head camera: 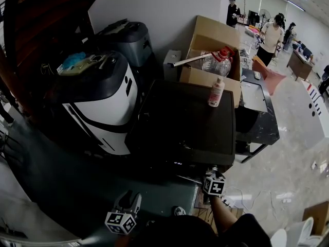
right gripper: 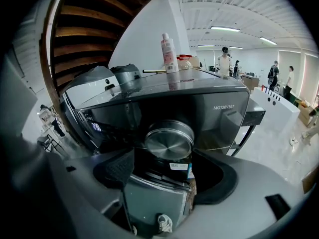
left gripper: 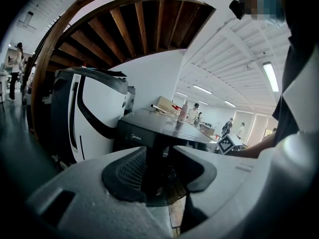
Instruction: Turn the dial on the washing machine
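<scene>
Overhead first: looking steeply down on the dark washing machine (head camera: 185,122), wedged between a white appliance (head camera: 97,102) and an open cardboard box (head camera: 213,50), with a bottle (head camera: 216,92) standing on its lid. Low at the front edge, reaching in toward the control panel, the right gripper (head camera: 212,174). Off to the left and clear of the machine, the left gripper (head camera: 128,198). Dial not visible from this height, hidden below the overhanging top.

Next, through the left gripper view: jaws spread with nothing between them, pointed loosely at the machine's near corner from well apart. Parked there, by the look of it, to keep out of the working hand's way.

Finally, through the right gripper view: squarely facing the front panel, with the round brushed-metal dial (right gripper: 169,139) framed dead centre between open jaws, one pad to each side. No contact apparent yet. Lined up this way, presumably, to close evenly on the rim and twist without slipping. Up on the lid, the same bottle, well clear of the action and unlikely to be disturbed.
</scene>
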